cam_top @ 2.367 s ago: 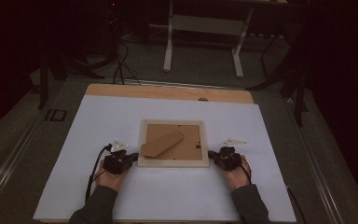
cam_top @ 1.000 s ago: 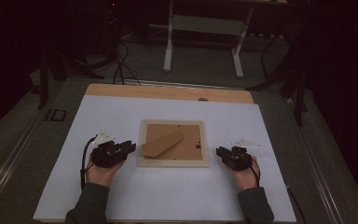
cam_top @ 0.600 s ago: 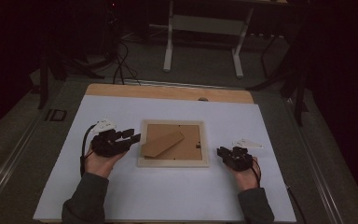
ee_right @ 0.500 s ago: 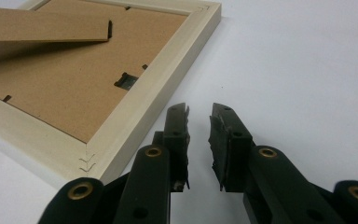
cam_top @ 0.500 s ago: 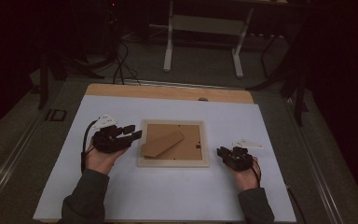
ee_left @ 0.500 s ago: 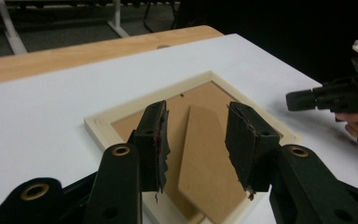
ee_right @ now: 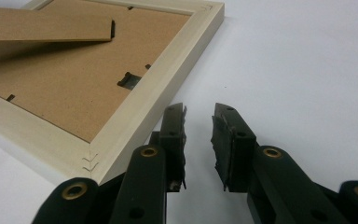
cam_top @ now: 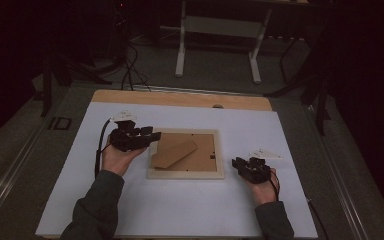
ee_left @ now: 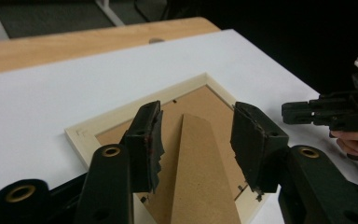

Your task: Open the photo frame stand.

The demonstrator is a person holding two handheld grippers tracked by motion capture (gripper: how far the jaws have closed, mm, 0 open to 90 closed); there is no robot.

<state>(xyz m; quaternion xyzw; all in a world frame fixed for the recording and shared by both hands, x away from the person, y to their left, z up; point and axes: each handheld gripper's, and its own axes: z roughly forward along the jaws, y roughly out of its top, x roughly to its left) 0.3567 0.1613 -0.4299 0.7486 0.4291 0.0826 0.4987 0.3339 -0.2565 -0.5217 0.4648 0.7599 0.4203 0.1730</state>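
Looking down in the high view, a pale wooden picture frame [cam_top: 185,174] lies face down near the middle of the white table sheet [cam_top: 180,210], its brown backing board [cam_top: 207,152] set inside the rim and a cardboard easel stand [cam_top: 172,152] lying slantwise across that board. The left gripper [cam_top: 150,137] hangs over the frame's left edge, hiding part of that edge; from here its jaws are too small and dark to read. The right gripper [cam_top: 237,162] sits on the sheet just beside the frame's right rim, apart from it. The room beyond the table is dark, and only some metal legs and cables can be made out there.

In the left gripper view, the left gripper [ee_left: 196,135] has its jaws standing well apart with nothing clamped; they have just been opening. The easel stand [ee_left: 200,172] shows between them, lower down, and its near end is cut off by the bottom edge. The frame [ee_left: 81,133] is partly hidden behind the jaws. The right gripper [ee_left: 286,112] enters from the right, cut off by the picture's edge.

In the right gripper view, the right gripper [ee_right: 198,126] has its jaws a little apart, having just been opening slightly, with only bare sheet [ee_right: 298,70] between them. The frame's corner [ee_right: 121,140] lies just beside the left jaw; whether they touch cannot be told. A small metal clip [ee_right: 130,80] sits on the backing board [ee_right: 65,84], and the easel stand [ee_right: 42,25] runs off the left edge.
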